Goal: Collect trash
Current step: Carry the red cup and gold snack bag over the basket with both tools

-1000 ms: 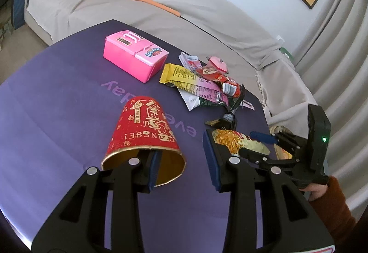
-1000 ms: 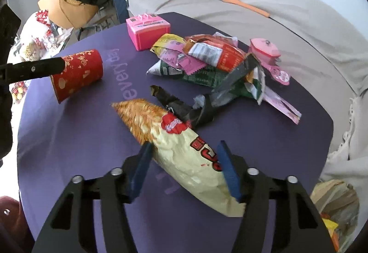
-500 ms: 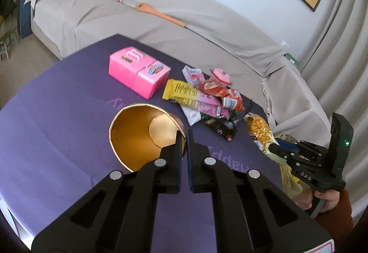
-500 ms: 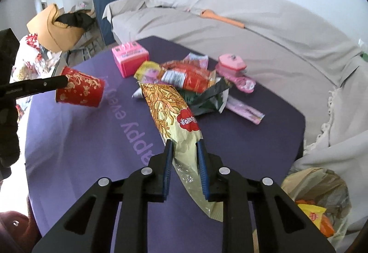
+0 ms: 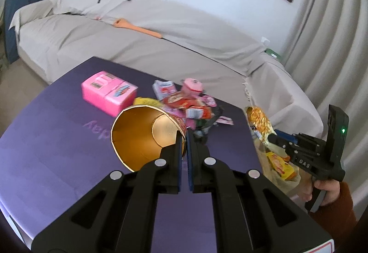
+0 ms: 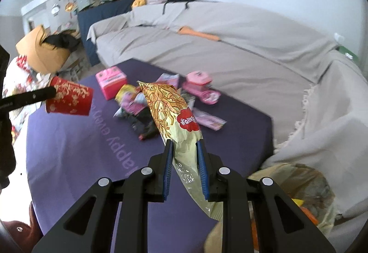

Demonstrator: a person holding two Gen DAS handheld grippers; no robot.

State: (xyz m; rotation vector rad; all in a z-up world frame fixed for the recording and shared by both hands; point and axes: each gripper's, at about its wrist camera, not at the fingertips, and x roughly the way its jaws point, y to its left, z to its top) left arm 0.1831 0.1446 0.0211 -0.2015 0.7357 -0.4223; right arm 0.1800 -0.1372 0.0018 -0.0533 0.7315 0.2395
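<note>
— Both hand-held grippers have come up off the purple counter [image 5: 57,138] since a second ago: the cup lay on its side there, the noodle packet lay flat, and the jaws stood open around them.

— And now, starting at the left?

— Left hand-held gripper [image 5: 183,135] is closed on the rim of the red paper cup [image 6: 69,99], one pad inside the gold-lined wall and one outside. In the left wrist view the cup's mouth faces the camera; in the right wrist view it hangs clear above the counter, mouth pointing left.

— Middle of the counter?

— A pink toy box [image 5: 108,92] stands beyond the cup, with a heap of snack wrappers [image 5: 188,105] just right of it, and a pink toy pot [image 6: 199,80] behind the heap. All rest on the counter.

— The right side?

— Right hand-held gripper [image 6: 184,145] is clamped on the lower part of the yellow noodle packet [image 6: 170,108], which stands up out of the jaws, lifted off the surface. A hand [image 5: 326,191] in a rust sleeve holds that tool. Below it, past the counter's right edge, sits an open plastic bag [image 6: 299,184] with wrappers inside.
</note>
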